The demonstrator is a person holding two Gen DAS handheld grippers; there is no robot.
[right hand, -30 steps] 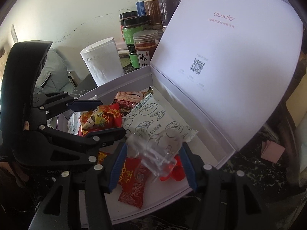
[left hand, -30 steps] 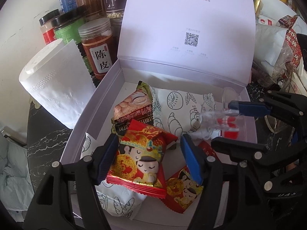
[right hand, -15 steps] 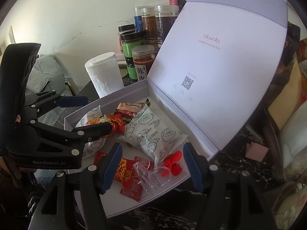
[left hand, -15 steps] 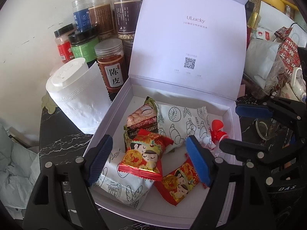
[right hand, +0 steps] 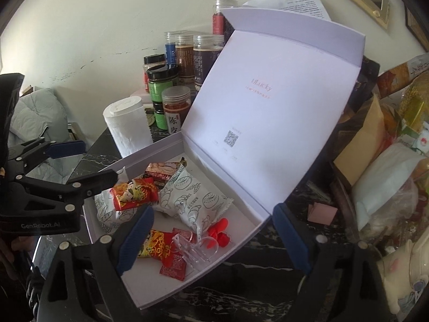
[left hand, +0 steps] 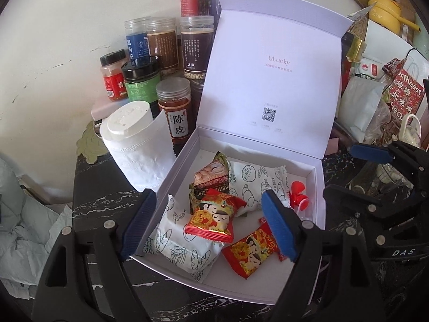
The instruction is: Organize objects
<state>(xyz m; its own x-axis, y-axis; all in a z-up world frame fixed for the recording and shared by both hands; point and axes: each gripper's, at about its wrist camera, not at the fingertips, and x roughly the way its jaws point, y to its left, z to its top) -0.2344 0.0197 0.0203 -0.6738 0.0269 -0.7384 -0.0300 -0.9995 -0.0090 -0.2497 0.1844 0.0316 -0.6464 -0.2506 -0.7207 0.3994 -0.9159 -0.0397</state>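
Both tongs gape wide, empty, above box: left gripper over front edge, right gripper over right corner. Snacks and clear stand lie inside; lid propped upright, likely awaiting closing.

The box is pale lilac inside and out. 2 snack packets are red with gold and a cartoon face; 2 pouches are white with black line drawings. The small fan is red. The bench is black, veined white.
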